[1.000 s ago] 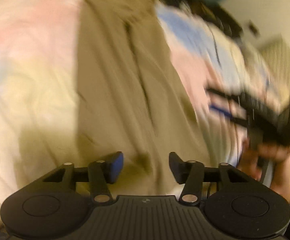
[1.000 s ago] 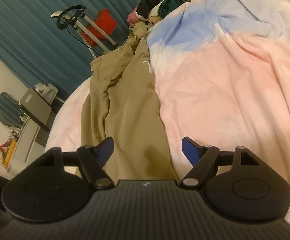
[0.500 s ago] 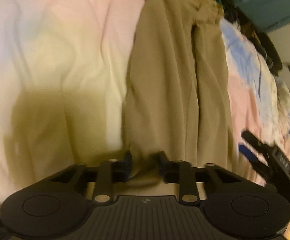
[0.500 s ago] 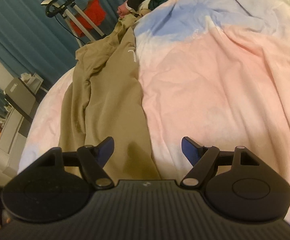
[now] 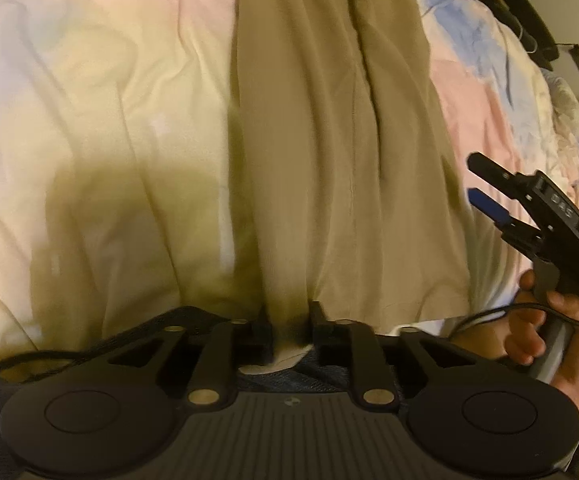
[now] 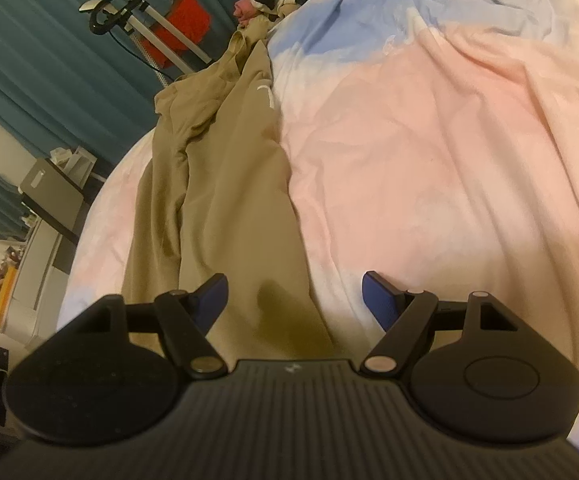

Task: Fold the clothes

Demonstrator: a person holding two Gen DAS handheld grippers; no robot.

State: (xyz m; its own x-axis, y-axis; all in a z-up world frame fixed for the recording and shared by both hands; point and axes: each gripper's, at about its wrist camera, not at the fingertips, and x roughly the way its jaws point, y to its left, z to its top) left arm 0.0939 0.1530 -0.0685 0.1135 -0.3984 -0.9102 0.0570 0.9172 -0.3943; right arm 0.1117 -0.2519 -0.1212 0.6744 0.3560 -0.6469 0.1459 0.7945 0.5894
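Khaki trousers point(image 5: 329, 128) hem apparently between left gripper point(image 5: 289, 326) jaws.

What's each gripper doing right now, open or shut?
Left gripper: shut on the near hem of the khaki trousers.
Right gripper: open, holding nothing, above the trousers' right edge and the bedspread.

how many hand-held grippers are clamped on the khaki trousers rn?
1. The left hand-held gripper is shut on the hem of the khaki trousers at the near end. The right hand-held gripper hangs open above the trousers and the bedspread, gripping nothing.
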